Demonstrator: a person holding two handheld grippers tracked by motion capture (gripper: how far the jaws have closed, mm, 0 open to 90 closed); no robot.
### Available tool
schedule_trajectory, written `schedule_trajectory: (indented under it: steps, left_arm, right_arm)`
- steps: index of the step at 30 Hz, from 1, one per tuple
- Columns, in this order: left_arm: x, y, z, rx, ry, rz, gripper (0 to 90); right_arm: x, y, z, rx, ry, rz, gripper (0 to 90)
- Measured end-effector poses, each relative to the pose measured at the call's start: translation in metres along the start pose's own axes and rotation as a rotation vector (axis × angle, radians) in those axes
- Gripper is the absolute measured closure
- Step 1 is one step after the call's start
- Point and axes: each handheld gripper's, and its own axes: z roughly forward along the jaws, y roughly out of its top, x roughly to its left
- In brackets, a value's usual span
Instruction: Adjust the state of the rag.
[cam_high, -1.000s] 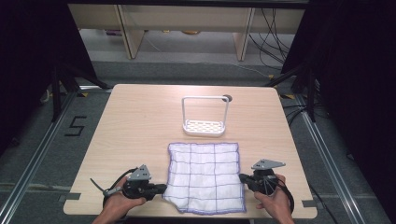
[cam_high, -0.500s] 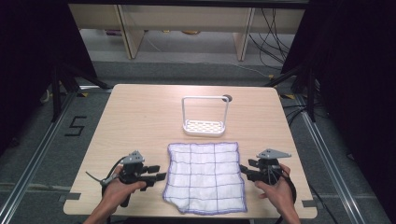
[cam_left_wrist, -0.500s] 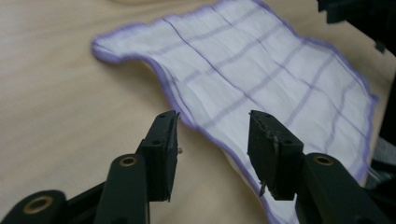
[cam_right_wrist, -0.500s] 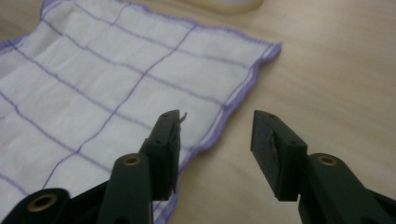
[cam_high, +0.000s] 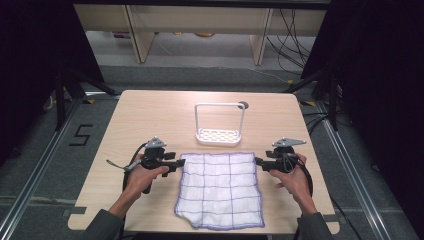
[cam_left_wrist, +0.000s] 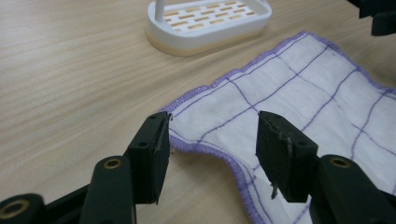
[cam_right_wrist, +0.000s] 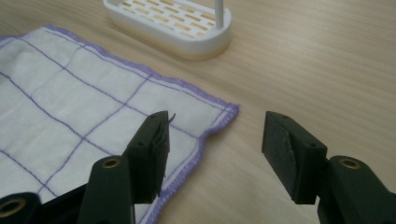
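a: where's the cloth (cam_high: 220, 189) lying?
b: flat on the worktop (cam_high: 150, 120), near edge, between the two hands. white with purple grid and purple hem. near left corner is looking a bit rumpled in the high view.
a: left gripper (cam_high: 176, 162)?
b: sitting at the cloth's far left corner. in the left gripper view (cam_left_wrist: 210, 158) the jaws are standing spread, the corner lying between them, hem curling up just beside the left jaw. can't tell if it's touching. not pinching anything.
a: right gripper (cam_high: 259, 161)?
b: at the far right corner. right gripper view (cam_right_wrist: 215, 154) is showing the jaws wide apart too, one over the cloth, the other over bare wood, corner tip lying between them. nothing being held.
a: anything else?
b: white rack (cam_high: 219, 126) with a slotted base and tall loop handle, standing upright just beyond the cloth's far edge, not touching it. a round hole (cam_high: 243, 105) in the worktop behind the rack.
a: hands?
b: each one gripping its gripper, forearms coming in from the bottom.
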Motion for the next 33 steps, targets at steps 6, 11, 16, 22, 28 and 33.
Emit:
schedule_trajectory:
  steps: [6, 11, 16, 22, 28, 33]
  left_arm:
    - [0.009, 0.004, 0.012, 0.042, 0.014, 0.013, 43.3]
    - [0.014, 0.003, 0.019, 0.043, 0.009, 0.007, 41.5]
    - [0.018, 0.004, 0.022, 0.054, 0.026, 0.022, 41.1]
    - [0.017, 0.004, 0.030, 0.080, 0.040, 0.069, 43.3]
    - [0.012, 0.004, 0.038, 0.104, 0.068, 0.120, 46.5]
    - [0.010, 0.002, 0.041, 0.119, 0.080, 0.173, 53.7]
  right_arm:
    - [-0.009, 0.007, 0.013, 0.026, 0.014, -0.020, 33.7]
    - [-0.007, 0.013, 0.022, 0.047, -0.005, -0.024, 35.8]
    - [-0.003, 0.013, 0.035, 0.062, -0.022, -0.045, 40.4]
    - [-0.004, 0.019, 0.053, 0.103, -0.048, -0.103, 45.6]
    - [0.001, 0.018, 0.065, 0.145, -0.056, -0.102, 47.2]
    - [-0.001, 0.016, 0.065, 0.137, -0.042, -0.106, 54.8]
